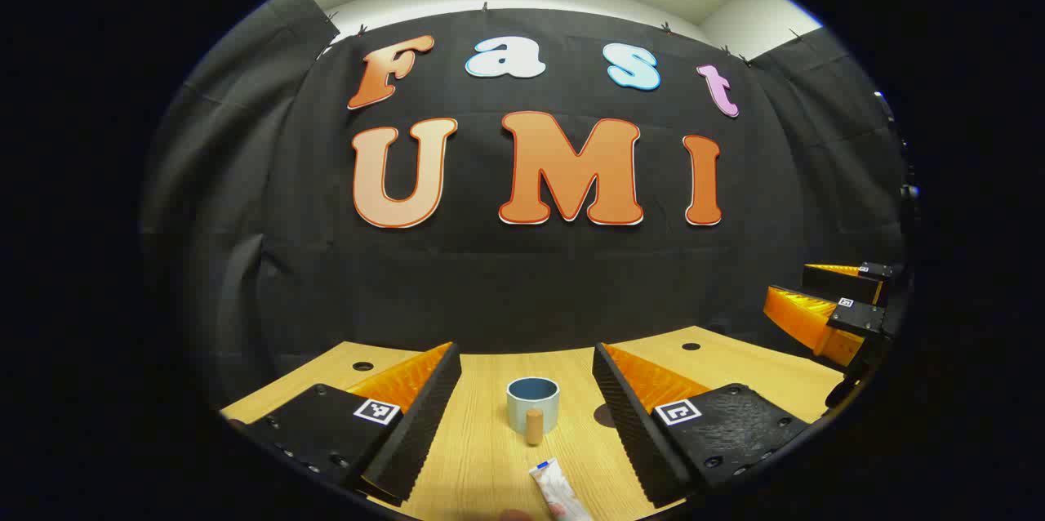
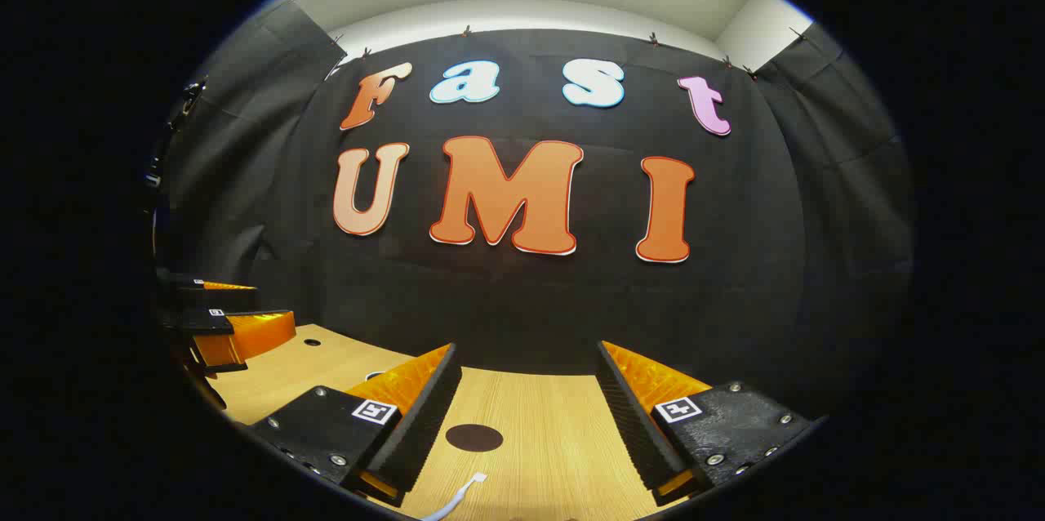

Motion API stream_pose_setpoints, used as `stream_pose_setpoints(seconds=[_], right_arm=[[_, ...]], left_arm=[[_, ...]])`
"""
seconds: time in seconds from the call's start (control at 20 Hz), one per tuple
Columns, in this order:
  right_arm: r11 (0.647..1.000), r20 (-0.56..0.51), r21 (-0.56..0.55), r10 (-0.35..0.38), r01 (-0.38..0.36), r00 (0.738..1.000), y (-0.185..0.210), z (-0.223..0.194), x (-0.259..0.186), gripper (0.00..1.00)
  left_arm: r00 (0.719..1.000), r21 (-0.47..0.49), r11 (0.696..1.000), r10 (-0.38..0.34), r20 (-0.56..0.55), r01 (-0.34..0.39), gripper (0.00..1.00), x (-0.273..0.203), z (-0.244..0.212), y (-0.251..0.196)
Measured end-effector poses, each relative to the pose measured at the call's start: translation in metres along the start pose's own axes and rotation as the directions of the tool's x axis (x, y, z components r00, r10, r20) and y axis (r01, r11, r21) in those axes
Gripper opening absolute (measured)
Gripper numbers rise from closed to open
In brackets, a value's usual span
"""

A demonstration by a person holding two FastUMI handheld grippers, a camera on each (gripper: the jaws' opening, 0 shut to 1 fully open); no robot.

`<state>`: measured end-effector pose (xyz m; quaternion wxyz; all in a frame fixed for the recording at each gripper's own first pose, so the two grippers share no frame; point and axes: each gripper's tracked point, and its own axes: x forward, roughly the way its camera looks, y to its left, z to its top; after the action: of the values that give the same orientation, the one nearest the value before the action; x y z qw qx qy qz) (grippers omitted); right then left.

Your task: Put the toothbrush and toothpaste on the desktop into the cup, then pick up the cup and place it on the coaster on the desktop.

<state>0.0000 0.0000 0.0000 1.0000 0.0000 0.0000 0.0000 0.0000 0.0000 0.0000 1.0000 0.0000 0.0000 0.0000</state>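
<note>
toothpaste (image 1: 560,491) cut off at edge | toothbrush (image 2: 457,496) partly visible | both hand-held grippers' fingers apart, empty

Toothpaste (image 1: 560,490), toothbrush (image 2: 457,496) edge-cropped

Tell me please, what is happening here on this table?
A person holds two tools over a light wooden table, and both are open and hold nothing. In the left gripper view, the left tool faces a pale blue cup with a wooden handle, and a white toothpaste tube lies on the table in front of the cup. In the right gripper view, the right tool faces a dark round coaster, with a white toothbrush lying close by. Nothing is in the cup yet.
</note>
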Motion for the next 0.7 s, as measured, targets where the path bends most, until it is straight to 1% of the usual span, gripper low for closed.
stream_pose_setpoints(seconds=[0.05, 0.1, 0.15, 0.2, 0.25, 0.3, 0.35, 0.5, 0.7], right_arm=[[1.000, -0.008, 0.005, 0.004, -0.004, 1.000, 0.001, -0.001, 0.001, 0.99], [1.000, -0.015, 0.014, 0.010, -0.010, 1.000, 0.002, -0.002, 0.003, 0.99], [1.000, -0.021, 0.018, 0.019, -0.018, 1.000, 0.003, -0.004, 0.003, 0.99], [1.000, -0.025, 0.020, 0.019, -0.019, 0.999, 0.003, -0.006, 0.005, 0.99], [1.000, -0.029, 0.017, 0.021, -0.020, 0.999, 0.002, -0.008, 0.006, 0.99], [1.000, -0.028, 0.016, 0.019, -0.018, 0.999, 0.003, -0.008, 0.007, 0.99], [1.000, -0.028, 0.019, 0.019, -0.018, 0.999, 0.003, -0.009, 0.008, 0.99], [0.999, -0.039, 0.035, 0.027, -0.026, 0.999, 0.004, -0.014, 0.008, 0.99], [0.999, -0.038, 0.031, 0.024, -0.023, 0.999, 0.003, -0.013, 0.007, 0.99]], left_arm=[[1.000, -0.003, 1.000, 0.001, 0.002, -0.001, 0.97, 0.002, -0.001, -0.001], [1.000, -0.006, 1.000, 0.005, 0.003, -0.005, 0.97, 0.004, 0.001, 0.000], [1.000, -0.009, 1.000, 0.007, 0.004, -0.006, 1.00, 0.004, 0.001, 0.001], [1.000, -0.015, 1.000, 0.008, 0.007, -0.008, 0.97, 0.005, 0.001, 0.000], [1.000, -0.017, 1.000, 0.004, 0.004, -0.003, 1.00, 0.006, -0.001, -0.001], [1.000, -0.017, 1.000, 0.003, 0.006, -0.002, 1.00, 0.008, -0.001, -0.002], [1.000, -0.018, 1.000, 0.005, 0.003, -0.005, 0.97, 0.007, -0.003, -0.002], [1.000, -0.018, 1.000, 0.002, -0.001, -0.002, 0.97, 0.009, -0.006, -0.003], [1.000, -0.013, 1.000, 0.016, 0.004, -0.016, 0.97, 0.010, -0.004, 0.001]])
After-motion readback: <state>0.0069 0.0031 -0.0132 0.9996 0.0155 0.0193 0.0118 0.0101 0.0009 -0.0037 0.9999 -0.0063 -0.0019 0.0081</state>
